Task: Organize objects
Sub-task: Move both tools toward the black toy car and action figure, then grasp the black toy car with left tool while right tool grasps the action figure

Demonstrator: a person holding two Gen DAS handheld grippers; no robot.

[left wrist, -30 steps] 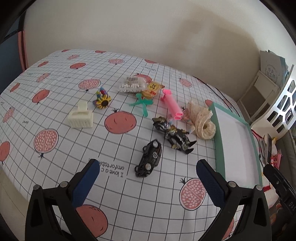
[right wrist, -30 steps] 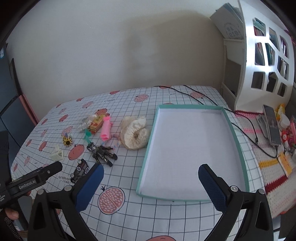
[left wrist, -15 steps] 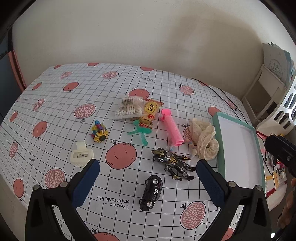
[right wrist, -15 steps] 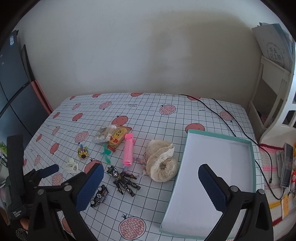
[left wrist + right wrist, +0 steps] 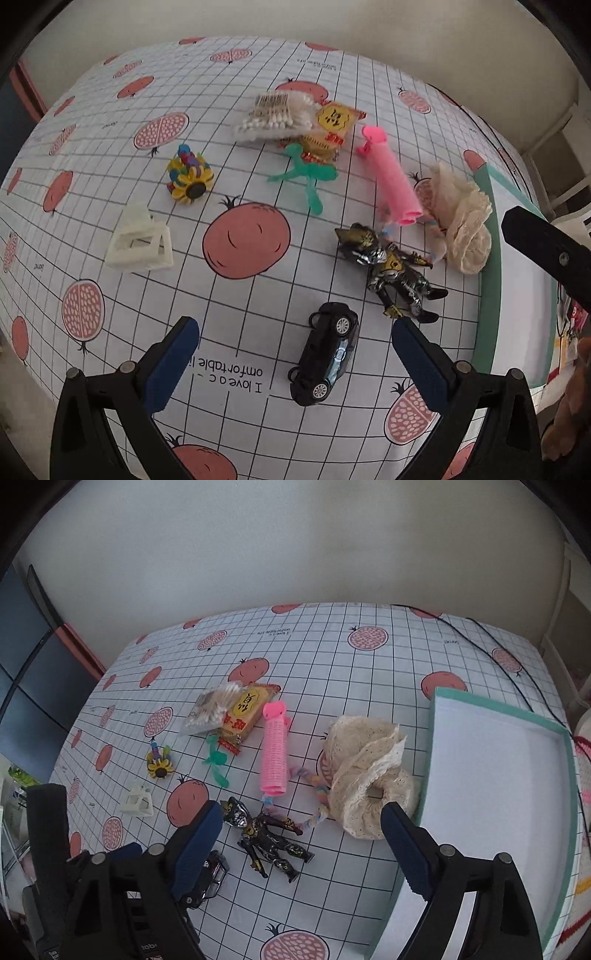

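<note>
Blue-padded, your left gripper (image 5: 295, 354) hangs over the worktop (image 5: 258, 74) in the left wrist view, jaws wide apart and nothing pinched. The black toy car (image 5: 327, 352) lies on the grid cloth between the pads, touching neither. Just beyond it sprawls the armoured action figure (image 5: 388, 269). Farther out you have the pink ribbed tube (image 5: 391, 184), the cream lace bundle (image 5: 461, 221), a green plastic piece (image 5: 306, 177), the yellow snack packet (image 5: 336, 125) and the bag of cotton swabs (image 5: 273, 118). Toward the left sit the sunflower clip (image 5: 190, 177) and the white hair claw (image 5: 142, 243). The teal-rimmed tray (image 5: 487, 258) runs along the right edge, with the other gripper's black body crossing in front of it.

In the right wrist view, your right gripper (image 5: 301, 838) has its jaws closing but still apart, gripping nothing. The action figure (image 5: 266, 838) lies between the pads; the lace bundle (image 5: 365, 771) sits just beside the right pad. The tray (image 5: 436, 716) stands to the right, its white floor bare. The car (image 5: 212, 878) is partly hidden behind the left pad. The left gripper's dark body fills the lower left corner.
</note>
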